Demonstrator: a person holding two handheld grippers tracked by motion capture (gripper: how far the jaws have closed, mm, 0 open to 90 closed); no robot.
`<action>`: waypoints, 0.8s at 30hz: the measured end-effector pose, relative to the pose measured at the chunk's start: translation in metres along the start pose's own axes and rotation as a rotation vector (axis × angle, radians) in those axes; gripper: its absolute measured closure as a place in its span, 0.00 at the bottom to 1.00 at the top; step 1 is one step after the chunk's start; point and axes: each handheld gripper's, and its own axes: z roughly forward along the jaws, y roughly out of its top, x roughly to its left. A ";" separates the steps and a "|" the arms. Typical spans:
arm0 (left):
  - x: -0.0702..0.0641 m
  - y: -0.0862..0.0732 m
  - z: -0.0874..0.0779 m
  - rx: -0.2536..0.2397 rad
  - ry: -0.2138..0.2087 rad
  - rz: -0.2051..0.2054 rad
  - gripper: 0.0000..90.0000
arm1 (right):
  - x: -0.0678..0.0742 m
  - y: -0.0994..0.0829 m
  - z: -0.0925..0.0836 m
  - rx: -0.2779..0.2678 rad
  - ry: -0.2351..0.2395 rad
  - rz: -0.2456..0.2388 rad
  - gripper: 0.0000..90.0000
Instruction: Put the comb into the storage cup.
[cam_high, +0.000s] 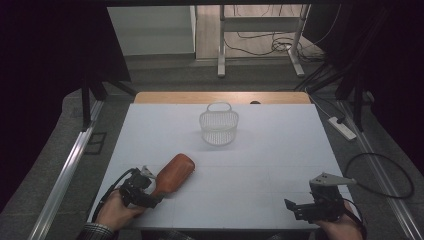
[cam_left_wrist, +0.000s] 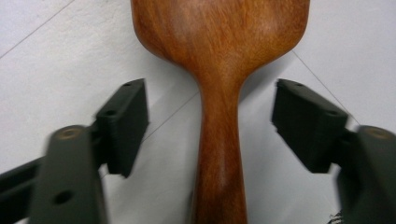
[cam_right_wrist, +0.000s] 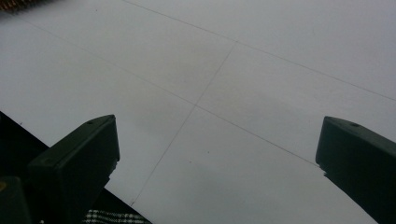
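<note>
Left tool low at near-left of bench, jaws spread wide, no pad touching anything, pointing forward-right; left hand gripping it from behind. Right tool at near-right edge, jaws wide apart, nothing between them, aimed leftward; right hand behind

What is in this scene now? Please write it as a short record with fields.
surface: white table
basket: small, white, empty, upright, at the far middle of the table
paddle: brown wood, lying flat at the near left, wide end toward the basket
left claw: open, one jaw on each side of the paddle's handle, gaps visible on both sides
right claw: open, holding nothing, at the near right edge of the table
</note>
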 end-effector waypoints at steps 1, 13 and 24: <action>0.000 0.000 0.000 0.004 0.001 0.001 0.37 | 0.000 0.000 0.000 0.000 0.000 -0.001 0.00; 0.000 0.003 0.005 0.056 -0.020 0.008 0.67 | 0.001 0.000 0.001 0.009 0.004 -0.007 0.00; 0.001 0.005 0.003 0.059 -0.034 0.004 0.80 | 0.001 0.001 0.002 0.026 -0.006 -0.007 0.01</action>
